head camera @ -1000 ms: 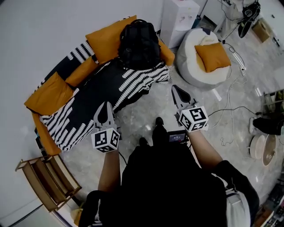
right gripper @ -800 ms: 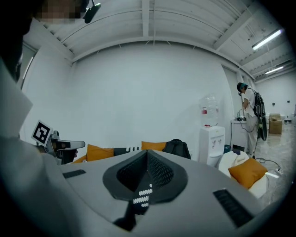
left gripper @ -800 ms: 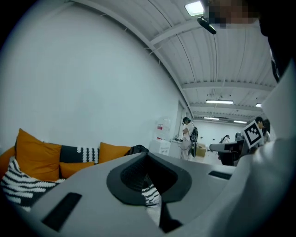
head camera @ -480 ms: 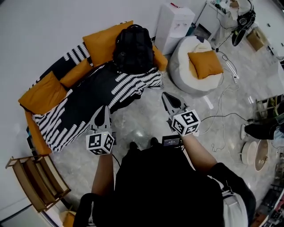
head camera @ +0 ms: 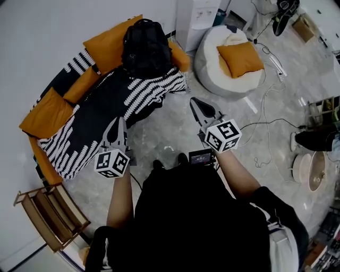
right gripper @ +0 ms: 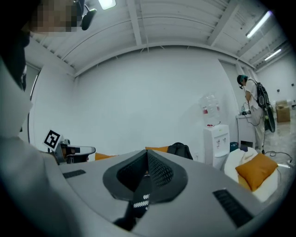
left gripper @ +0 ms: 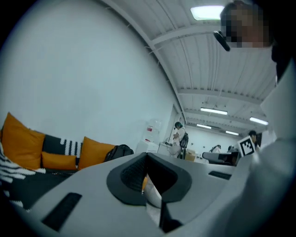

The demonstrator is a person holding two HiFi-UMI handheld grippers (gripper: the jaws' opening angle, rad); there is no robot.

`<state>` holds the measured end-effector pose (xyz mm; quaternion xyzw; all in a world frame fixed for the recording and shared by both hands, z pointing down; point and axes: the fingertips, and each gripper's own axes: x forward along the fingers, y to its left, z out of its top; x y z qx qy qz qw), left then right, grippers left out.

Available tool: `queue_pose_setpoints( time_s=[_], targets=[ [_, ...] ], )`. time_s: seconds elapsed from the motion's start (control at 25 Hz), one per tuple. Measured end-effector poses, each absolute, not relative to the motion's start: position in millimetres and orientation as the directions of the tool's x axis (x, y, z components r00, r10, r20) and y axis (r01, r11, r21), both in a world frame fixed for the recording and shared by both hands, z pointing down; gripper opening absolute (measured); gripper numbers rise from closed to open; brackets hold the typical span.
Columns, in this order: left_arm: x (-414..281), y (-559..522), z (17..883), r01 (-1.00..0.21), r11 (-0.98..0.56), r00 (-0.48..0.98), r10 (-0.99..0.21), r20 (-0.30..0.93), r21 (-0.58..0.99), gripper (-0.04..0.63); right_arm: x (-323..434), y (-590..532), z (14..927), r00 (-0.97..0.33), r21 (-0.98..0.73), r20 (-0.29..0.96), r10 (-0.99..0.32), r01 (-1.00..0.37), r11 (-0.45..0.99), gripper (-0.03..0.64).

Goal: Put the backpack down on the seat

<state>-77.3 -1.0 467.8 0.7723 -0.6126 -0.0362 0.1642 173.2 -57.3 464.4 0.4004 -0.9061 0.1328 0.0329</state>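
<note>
The black backpack (head camera: 144, 48) stands upright at the far end of the sofa seat (head camera: 90, 127), leaning on an orange back cushion (head camera: 109, 45). A black-and-white blanket covers the seat. My left gripper (head camera: 118, 121) is shut and empty, over the floor just off the sofa's front edge. My right gripper (head camera: 194, 101) is also shut and empty, over the floor right of the blanket's corner. In the left gripper view the backpack (left gripper: 118, 152) shows small beyond the closed left gripper (left gripper: 147, 155). In the right gripper view the backpack (right gripper: 179, 149) sits beyond the right gripper (right gripper: 148, 152).
A white beanbag (head camera: 212, 69) with an orange cushion (head camera: 240, 56) sits right of the sofa, a water dispenser (head camera: 197, 16) behind it. Cables (head camera: 265, 133) trail over the floor at right. A wooden rack (head camera: 48, 212) stands at lower left. A person (right gripper: 252, 106) stands in the background.
Both grippers have drifted a little to the left in the head view, still shut and empty. The backpack has stayed in its place on the sofa.
</note>
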Motion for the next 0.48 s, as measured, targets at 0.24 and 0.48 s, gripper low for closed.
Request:
queue_pose_setpoints(
  time_s=[0.24,0.48],
  targets=[
    [-68.2,-4.7,467.4,-0.925,-0.185,0.232,-0.966,0.109,0.333,0.015,182.8,-64.4,452.2,-0.685,-0.197,0.117,-0.719,-0.726,0.659,0.031],
    [-43.2,-11.7,467.4,-0.938,-0.192,0.234,-0.965,0.12,0.288,0.015,203.6,-69.8,459.5,-0.675,-0.224,0.111,-0.729,-0.732,0.644,0.031]
  ],
)
